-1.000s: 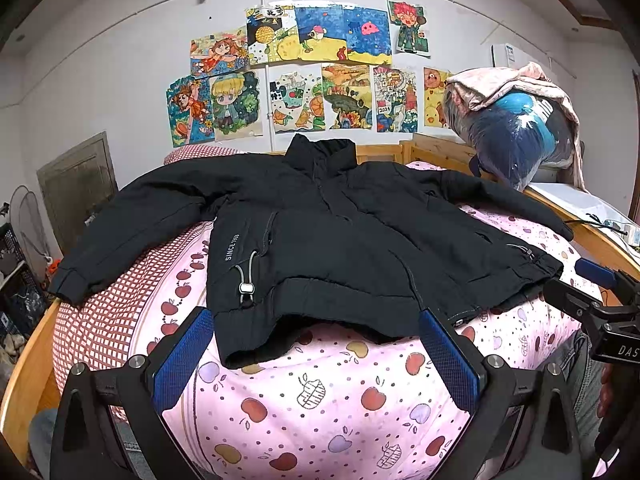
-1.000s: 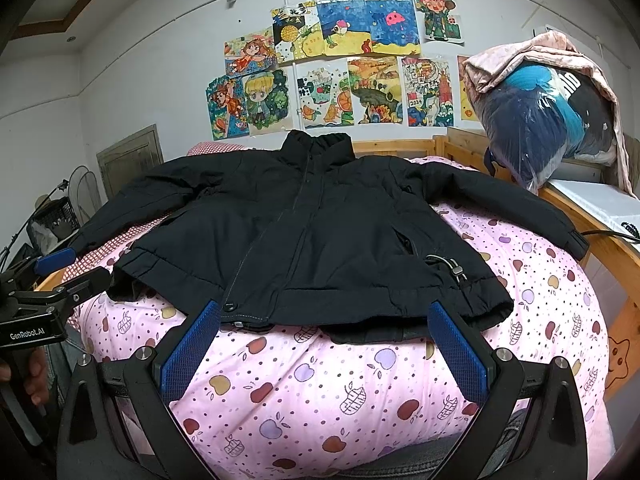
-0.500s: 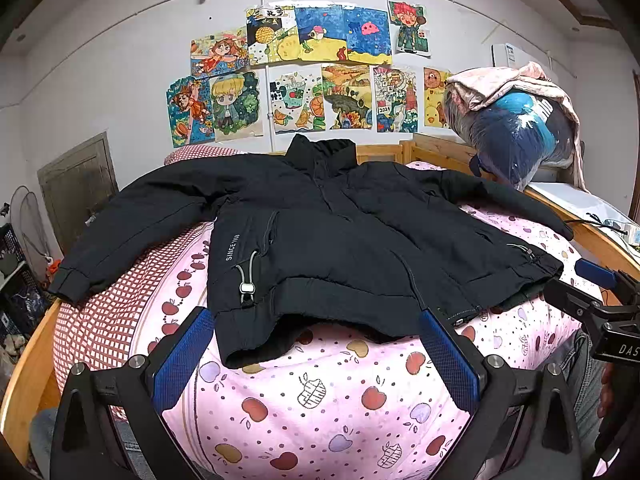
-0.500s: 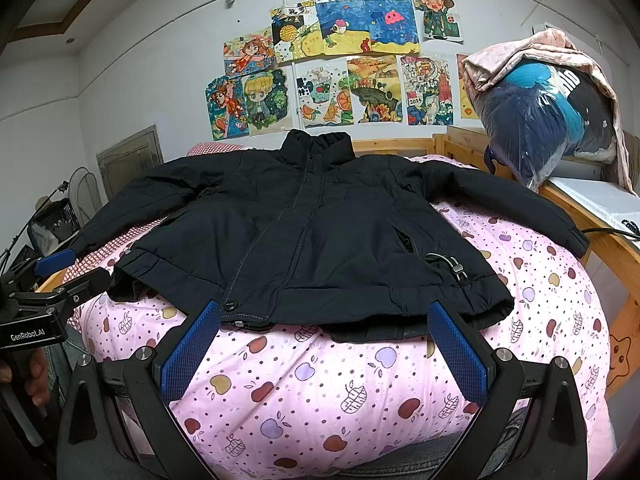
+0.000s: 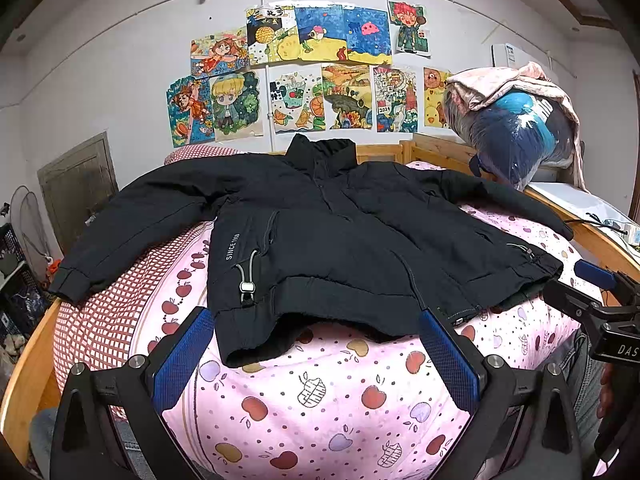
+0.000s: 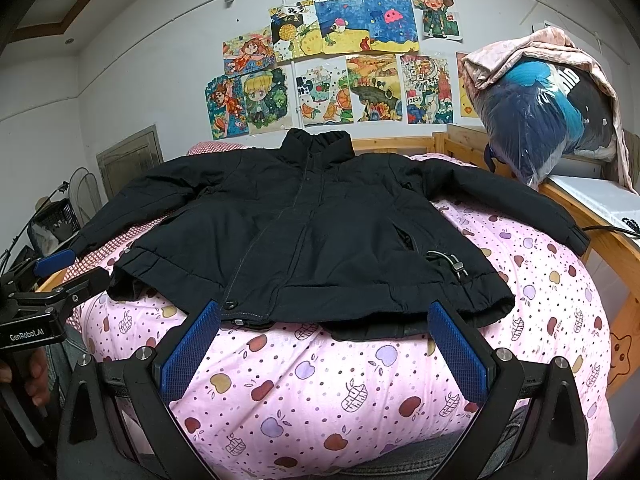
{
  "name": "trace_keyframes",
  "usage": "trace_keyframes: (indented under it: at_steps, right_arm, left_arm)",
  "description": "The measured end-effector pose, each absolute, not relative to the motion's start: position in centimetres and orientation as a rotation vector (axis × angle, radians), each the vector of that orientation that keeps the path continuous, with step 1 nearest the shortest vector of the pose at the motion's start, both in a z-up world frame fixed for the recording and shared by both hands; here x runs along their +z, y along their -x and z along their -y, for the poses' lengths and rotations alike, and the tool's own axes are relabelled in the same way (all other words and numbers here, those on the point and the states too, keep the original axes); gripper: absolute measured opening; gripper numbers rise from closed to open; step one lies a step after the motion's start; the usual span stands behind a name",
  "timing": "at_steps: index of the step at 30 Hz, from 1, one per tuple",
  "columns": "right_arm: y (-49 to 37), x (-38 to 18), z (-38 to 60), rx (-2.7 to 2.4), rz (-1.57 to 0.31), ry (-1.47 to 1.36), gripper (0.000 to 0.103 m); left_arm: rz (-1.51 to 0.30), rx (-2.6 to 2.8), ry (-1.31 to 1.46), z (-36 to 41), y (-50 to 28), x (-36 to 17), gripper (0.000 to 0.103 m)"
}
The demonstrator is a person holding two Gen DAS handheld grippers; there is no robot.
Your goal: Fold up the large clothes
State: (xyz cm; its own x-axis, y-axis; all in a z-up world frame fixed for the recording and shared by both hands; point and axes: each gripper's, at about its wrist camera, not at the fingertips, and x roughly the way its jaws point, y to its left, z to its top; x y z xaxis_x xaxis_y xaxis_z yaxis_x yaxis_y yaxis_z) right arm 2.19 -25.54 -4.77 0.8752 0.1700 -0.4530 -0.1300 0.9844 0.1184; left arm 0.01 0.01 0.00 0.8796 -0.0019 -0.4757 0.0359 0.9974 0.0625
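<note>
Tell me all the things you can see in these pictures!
jacket: one, black, spread flat on the bed, sleeves out.
bedcover: one, pink with apples, under the jacket.
checked sheet: one, red and white, left side of the bed.
drawings: about ten, colourful, on the wall.
bag of clothes: one, clear plastic, right of the bed.
bed frame: one, wooden.
left gripper: blue pads, open, empty.
right gripper: blue pads, open, empty.

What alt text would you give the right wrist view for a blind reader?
A black jacket lies spread front-up, sleeves out, on a pink apple-print bedspread. The right gripper, fingers open, hovers near the hem; the left gripper shows at the left edge.
</note>
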Motion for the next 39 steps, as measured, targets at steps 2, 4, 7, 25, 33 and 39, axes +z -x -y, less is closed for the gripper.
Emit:
trace_keyframes:
  at_steps: [2, 4, 7, 25, 33, 39]
  right_arm:
    - [-2.1, -4.9, 25.5, 0.157, -0.481, -0.085, 0.102]
    - [-2.2, -4.9, 25.5, 0.157, -0.481, -0.086, 0.102]
    - [-2.2, -4.8, 25.6, 0.157, -0.482, -0.086, 0.102]
    - [-2.0, -5.3, 25.7, 0.158, -0.486, -0.091, 0.102]
    - [-3.0, -7.3, 26.4, 0.128, -0.508, -0.089, 0.102]
    - [-4.8, -6.5, 27.3, 0.03, -0.567, -0.087, 0.102]
  left_arm:
    - [-0.496, -0.02, -0.07, 0.0, 0.0, 0.0, 0.103]
    - [-0.496, -0.02, -0.07, 0.0, 0.0, 0.0, 0.103]
    - [-0.496, -0.02, -0.07, 0.0, 0.0, 0.0, 0.103]
    - [-0.497, -0.019, -0.07, 0.0, 0.0, 0.0, 0.103]
    - [-0.548, -0.017, -0.061, -0.2, -1.4, -0.6, 0.103]
    - [-0.583, 0.001, -0.063, -0.9, -3.8, -0.8, 0.103]
